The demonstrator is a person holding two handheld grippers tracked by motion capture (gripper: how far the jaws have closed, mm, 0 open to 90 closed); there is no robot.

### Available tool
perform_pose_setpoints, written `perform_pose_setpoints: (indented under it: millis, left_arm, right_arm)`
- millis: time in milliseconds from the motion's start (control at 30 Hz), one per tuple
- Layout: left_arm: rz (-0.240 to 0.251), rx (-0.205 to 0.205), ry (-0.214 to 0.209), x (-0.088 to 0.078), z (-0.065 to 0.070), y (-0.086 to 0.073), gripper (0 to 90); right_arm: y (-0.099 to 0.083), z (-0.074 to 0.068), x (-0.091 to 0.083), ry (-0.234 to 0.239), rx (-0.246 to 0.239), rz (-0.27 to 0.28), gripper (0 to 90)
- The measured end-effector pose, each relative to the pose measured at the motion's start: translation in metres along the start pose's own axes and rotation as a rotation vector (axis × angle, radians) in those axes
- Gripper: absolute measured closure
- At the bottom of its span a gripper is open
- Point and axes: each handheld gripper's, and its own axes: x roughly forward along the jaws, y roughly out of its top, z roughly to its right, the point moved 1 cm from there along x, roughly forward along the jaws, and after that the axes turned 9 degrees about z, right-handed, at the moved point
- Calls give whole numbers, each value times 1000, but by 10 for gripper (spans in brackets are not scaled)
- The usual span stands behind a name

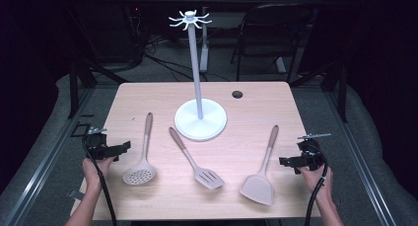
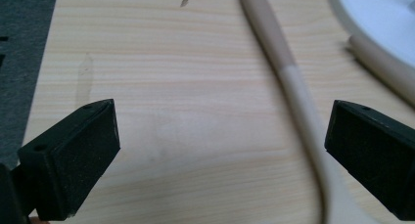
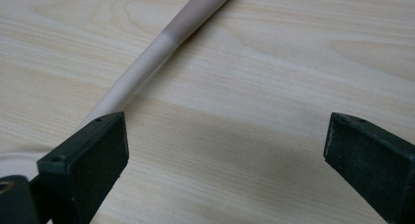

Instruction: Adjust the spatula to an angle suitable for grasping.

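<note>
High view first: left hand-held gripper (image 1: 123, 146) hovers at the worktop (image 1: 246, 93) edge, jaws spread wide, gripping nothing, pointing at the skimmer (image 1: 142, 159) just beside it. Over on the other side, the right hand-held gripper (image 1: 282, 161) is wide open too, empty, near the solid spatula (image 1: 262, 172). Between those two utensils lies the slotted turner (image 1: 194, 159), and behind it stands the white hook stand (image 1: 199, 118).

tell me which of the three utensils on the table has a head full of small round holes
The skimmer, leftmost of the three, beside the left gripper. Its round head is dotted with holes; the middle slotted turner has long slits, and the right spatula is solid.
</note>
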Motion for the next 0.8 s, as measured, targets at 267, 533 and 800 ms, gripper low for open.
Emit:
perform_pose_setpoints:
  millis: [267, 533, 800]
  left_arm:
    - [-24, 55, -11, -3, 19, 2, 0]
    - [-22, 80, -1, -7, 29, 4, 0]
    - [-39, 89, 6, -1, 32, 4, 0]
  right_arm:
    - [1, -7, 5, 30, -22, -9, 17]
    - [1, -18, 13, 64, -27, -10, 14]
    - [3, -18, 17, 66, -53, -61, 42]
